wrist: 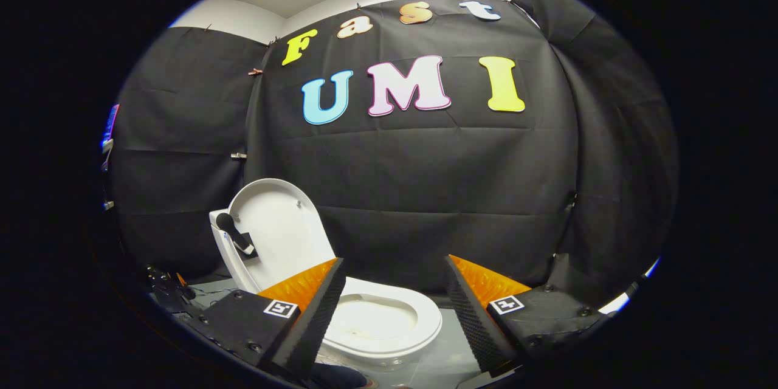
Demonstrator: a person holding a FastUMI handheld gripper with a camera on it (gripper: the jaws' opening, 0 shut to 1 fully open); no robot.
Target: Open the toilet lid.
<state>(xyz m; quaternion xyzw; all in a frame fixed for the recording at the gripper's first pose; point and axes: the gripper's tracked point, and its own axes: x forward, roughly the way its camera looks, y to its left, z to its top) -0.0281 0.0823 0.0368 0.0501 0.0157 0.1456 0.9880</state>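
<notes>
Toilet lid point(276, 225) raised upright, leaning back beyond left finger. Seat point(389, 322) and bowl exposed, lying between and just ahead of fingers. Gripper point(395, 273) spread wide, gripping nothing. Black cloth wall point(425, 194) behind toilet.

The hand-held tongs point(395, 267) point forward and slightly downward, with both wedge-shaped fingers spread wide and nothing caught between them. The left finger point(316, 310) and the right finger point(471, 310) each have a ribbed, foam-like inner pad and a square printed marker on the block behind it. The two tips stand well apart.
</notes>
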